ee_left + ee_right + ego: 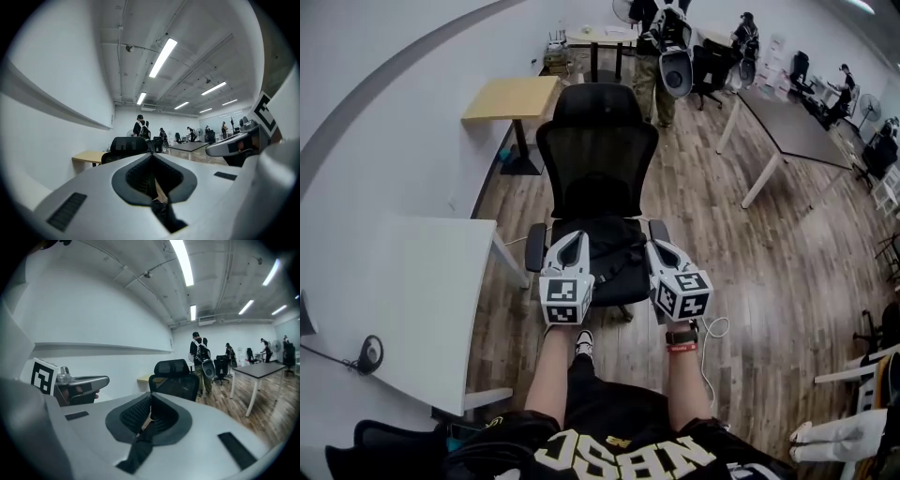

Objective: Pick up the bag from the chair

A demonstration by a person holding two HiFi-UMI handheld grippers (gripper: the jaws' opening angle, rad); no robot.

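Observation:
A black office chair [597,155] stands in front of me on the wood floor. On its seat lies a black bag [609,255], hard to tell from the dark cushion. My left gripper [578,238] is over the seat's left front and my right gripper [655,246] over its right front, both tips at the bag. In the left gripper view the left gripper [152,157] has its jaws together with a black strap [164,216] between them. The right gripper [151,395] is likewise shut, and a black strap [137,446] runs out of it.
A white table [403,281] stands close at my left, with a wooden table [514,97] behind it by the wall. A grey table [792,122] is at the right. A person with a backpack [661,56] stands behind the chair. A white cable [712,330] lies on the floor.

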